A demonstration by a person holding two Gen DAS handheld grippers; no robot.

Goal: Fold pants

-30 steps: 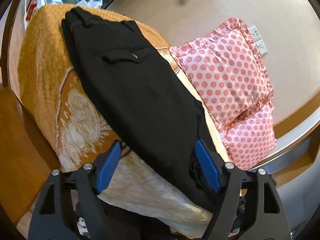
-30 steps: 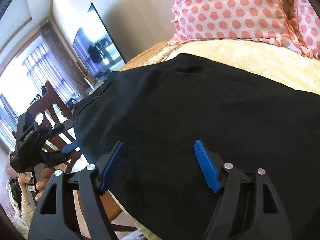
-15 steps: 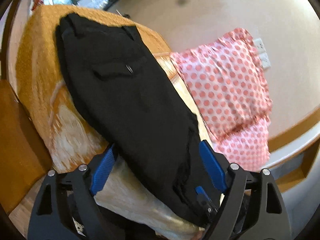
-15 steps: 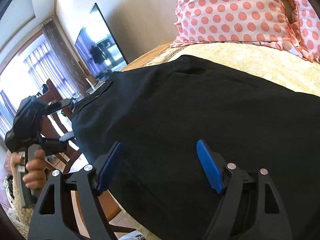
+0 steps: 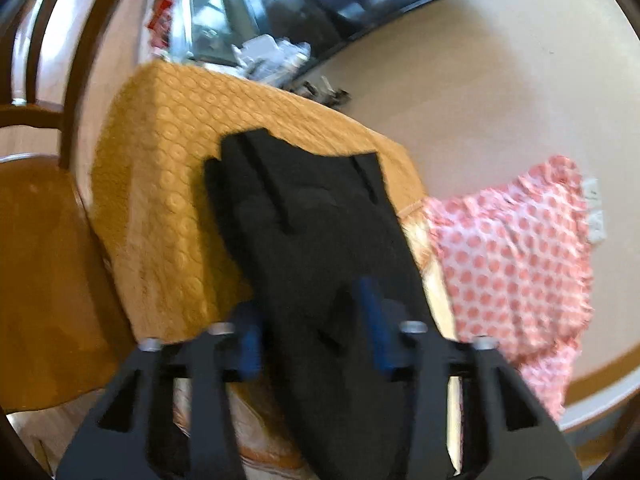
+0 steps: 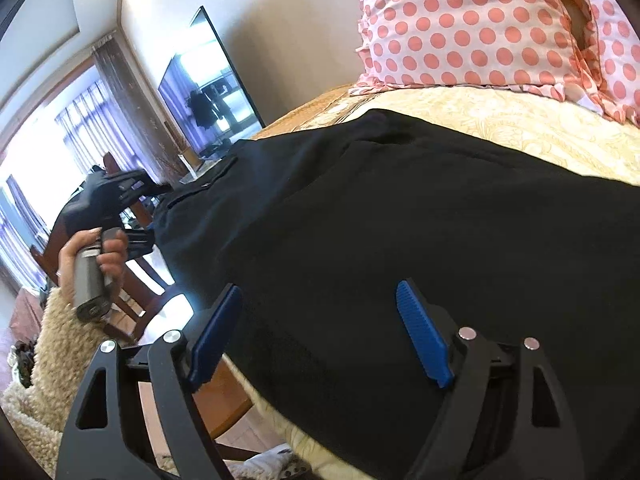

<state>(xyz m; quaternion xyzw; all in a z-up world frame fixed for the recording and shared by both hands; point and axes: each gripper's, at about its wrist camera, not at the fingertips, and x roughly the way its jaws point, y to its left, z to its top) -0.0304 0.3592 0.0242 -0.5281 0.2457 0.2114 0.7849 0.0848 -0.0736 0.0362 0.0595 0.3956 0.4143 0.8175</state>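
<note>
Pre-fold positioning: black pants (image 5: pixel 320 248) lie flat along the bedspread (image 5: pixel 160 200), left gripper (image 5: pixel 312 344) and right gripper (image 6: pixel 320 336) both spread, ungrasped over fabric; next likely pinch an edge.

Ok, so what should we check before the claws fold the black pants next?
1. Pants spread out on the bed cover: ok.
2. Polka-dot pillow clear of the pants: ok.
3. Right claw open above the pants: ok.
4. Right claw gripping fabric: not ok, it holds nothing.
5. Left claw has fabric between its fingers, but a firm hold: cannot tell, the picture is blurred.
</note>
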